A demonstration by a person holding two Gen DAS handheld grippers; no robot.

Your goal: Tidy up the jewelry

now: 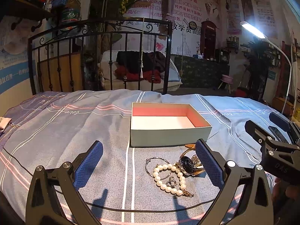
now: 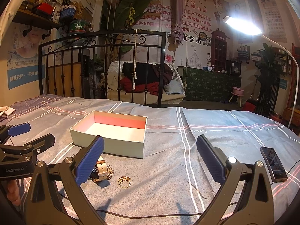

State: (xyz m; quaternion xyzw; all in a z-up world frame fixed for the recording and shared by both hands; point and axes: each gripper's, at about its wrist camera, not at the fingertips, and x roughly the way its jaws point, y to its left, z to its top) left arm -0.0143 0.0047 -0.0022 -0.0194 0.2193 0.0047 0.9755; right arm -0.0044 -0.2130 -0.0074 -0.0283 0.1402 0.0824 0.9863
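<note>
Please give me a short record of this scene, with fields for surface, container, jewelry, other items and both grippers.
surface: bed cover
container: open box, nothing inside
jewelry: pearl bracelet, thin bangle, watch, gold ring, all outside the box
other items: phone
left gripper: jaws open
right gripper: jaws open

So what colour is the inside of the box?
Pink walls and a white floor inside the box, clearest in the left wrist view.

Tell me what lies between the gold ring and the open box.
Only bare bedspread lies between the gold ring and the box, as the right wrist view shows; the watch sits off to the left.
</note>
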